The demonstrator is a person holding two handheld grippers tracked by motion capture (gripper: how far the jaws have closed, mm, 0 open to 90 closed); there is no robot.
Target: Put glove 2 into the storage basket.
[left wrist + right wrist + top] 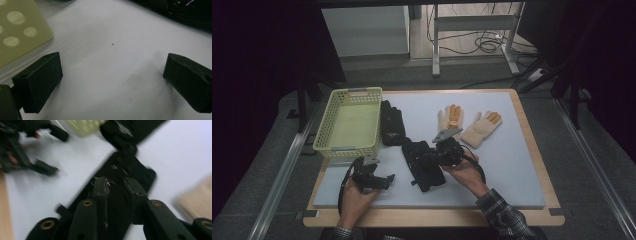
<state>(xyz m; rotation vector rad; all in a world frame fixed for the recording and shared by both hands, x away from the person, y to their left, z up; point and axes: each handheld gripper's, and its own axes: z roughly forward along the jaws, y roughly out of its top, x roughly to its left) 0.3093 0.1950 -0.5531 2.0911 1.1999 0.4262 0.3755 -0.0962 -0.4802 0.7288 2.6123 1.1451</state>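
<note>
Black fabric glove (426, 165) lies flat on the white surface (507, 170) near the pale yellow plastic basket (348, 125), probably its destination, with the right hand-held gripper (117, 185) slightly parted above it, while the left hand-held gripper (110, 75) waits wide open and empty.

Right gripper (117, 185) jaws sit slightly apart over a flat black fabric glove (130, 167), lying diagonally on the pale grey mat (75, 170). Pic blurred, can't tell if pads touch it. Other gripper (30, 147) top left, yellow-green plastic basket (85, 125) at top edge, beige knit glove (197, 200) at right.
</note>
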